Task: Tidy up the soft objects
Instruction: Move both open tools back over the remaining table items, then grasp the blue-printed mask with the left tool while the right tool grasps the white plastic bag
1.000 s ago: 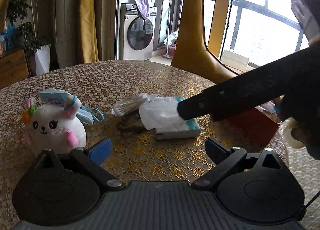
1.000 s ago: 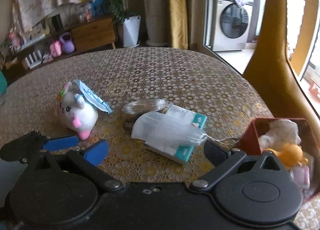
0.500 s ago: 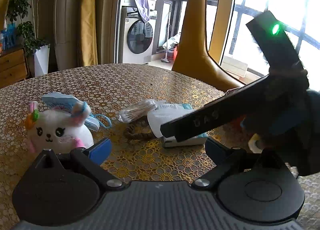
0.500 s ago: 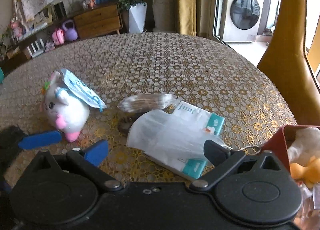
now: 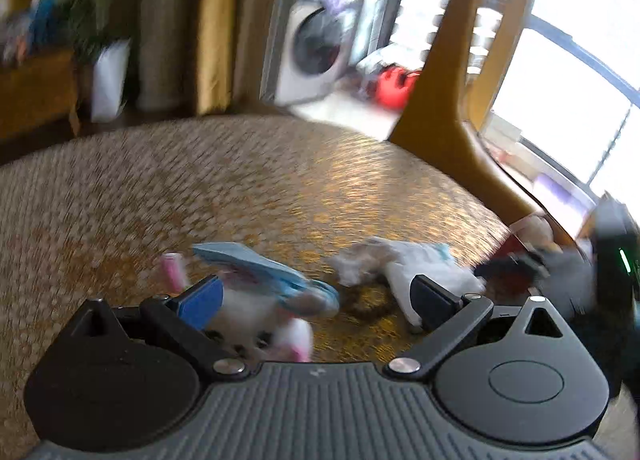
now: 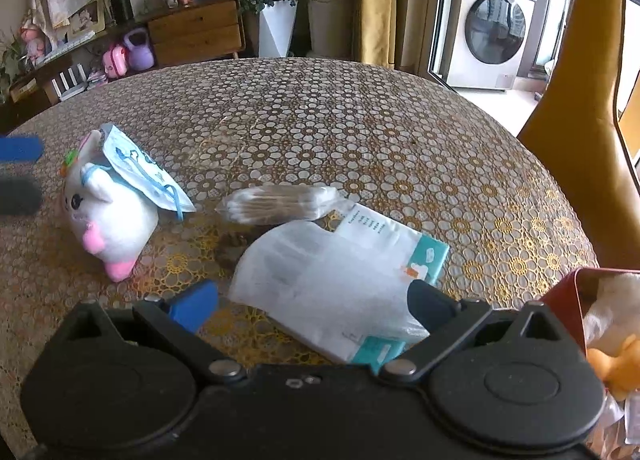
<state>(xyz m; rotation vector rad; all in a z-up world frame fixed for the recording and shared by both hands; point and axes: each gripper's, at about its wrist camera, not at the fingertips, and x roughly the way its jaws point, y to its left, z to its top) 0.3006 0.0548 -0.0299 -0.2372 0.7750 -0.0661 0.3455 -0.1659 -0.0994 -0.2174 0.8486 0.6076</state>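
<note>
A white plush bunny with pink feet sits on the table with a blue face mask draped over it. In the blurred left wrist view the bunny lies between the fingers of my open left gripper, whose fingertips show at the right wrist view's left edge. My right gripper is open over a white plastic bag lying on a teal-and-white tissue pack. A packet of cotton swabs lies behind them.
A red box with a white and an orange soft toy stands at the table's right edge. A yellow chair back rises behind the table. The round table has a gold lace cover.
My left gripper has moved left and forward onto the bunny, which now sits between its fingers. My right gripper has drawn back to the right, out of the left view's centre.
</note>
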